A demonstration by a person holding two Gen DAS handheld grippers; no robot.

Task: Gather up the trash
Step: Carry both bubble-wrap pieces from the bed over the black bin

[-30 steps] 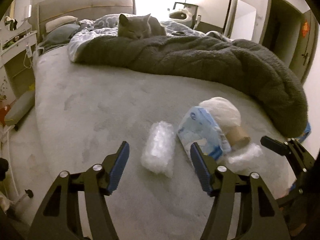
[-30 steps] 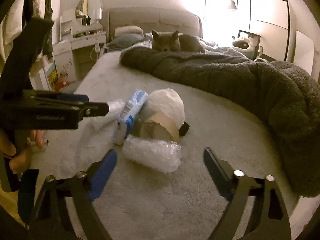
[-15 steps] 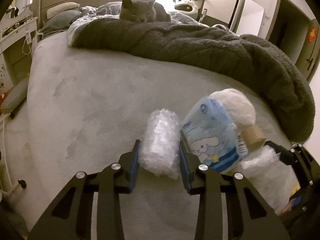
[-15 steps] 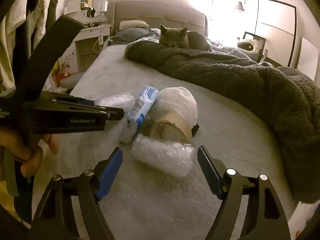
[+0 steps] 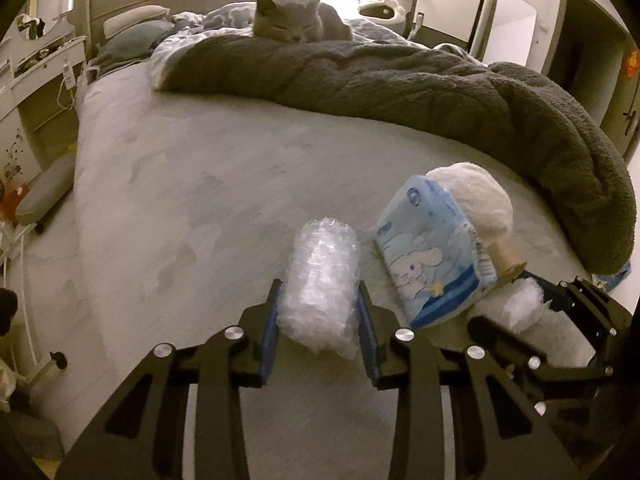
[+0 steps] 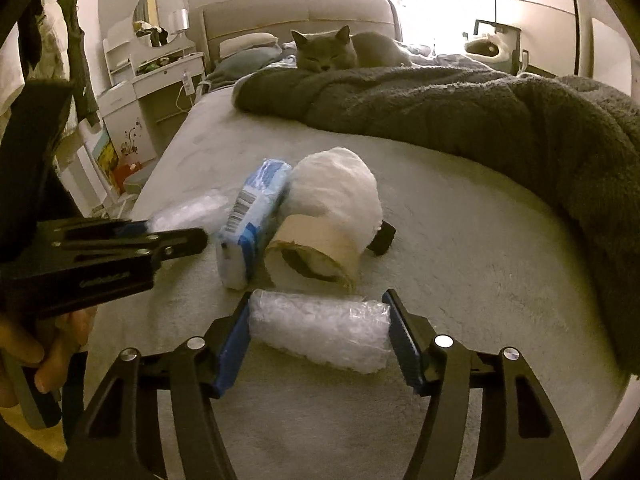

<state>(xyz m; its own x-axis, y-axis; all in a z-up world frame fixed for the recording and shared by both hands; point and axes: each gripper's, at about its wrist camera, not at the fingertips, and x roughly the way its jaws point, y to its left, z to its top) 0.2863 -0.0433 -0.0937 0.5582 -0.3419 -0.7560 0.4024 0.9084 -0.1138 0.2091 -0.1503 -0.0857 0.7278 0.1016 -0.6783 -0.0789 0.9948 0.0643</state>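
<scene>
Bubble-wrap rolls: one [image 5: 320, 280] pinched in my left tool [image 5: 319, 312], another [image 6: 320, 330] clamped endwise in my right tool [image 6: 318, 334], its far side hidden.

Trash pile on the bed, five items:
- Bubble wrap roll A [image 5: 320, 304]: clear, crinkled, lying lengthwise, leftmost of the pile.
- Bubble wrap roll B [image 6: 320, 330]: same stuff, lying crosswise, nearest in the right view.
- Tissue pack [image 5: 434, 258]: blue and white, cartoon rabbit print, tipped on edge, leaning against the white wad; barcode end faces the right view.
- White wad [image 6: 336, 194]: puffy, rounded, at the far side of the pile.
- Tape roll [image 6: 314, 256]: brown, tilted, touching the wad, just beyond roll B.
</scene>
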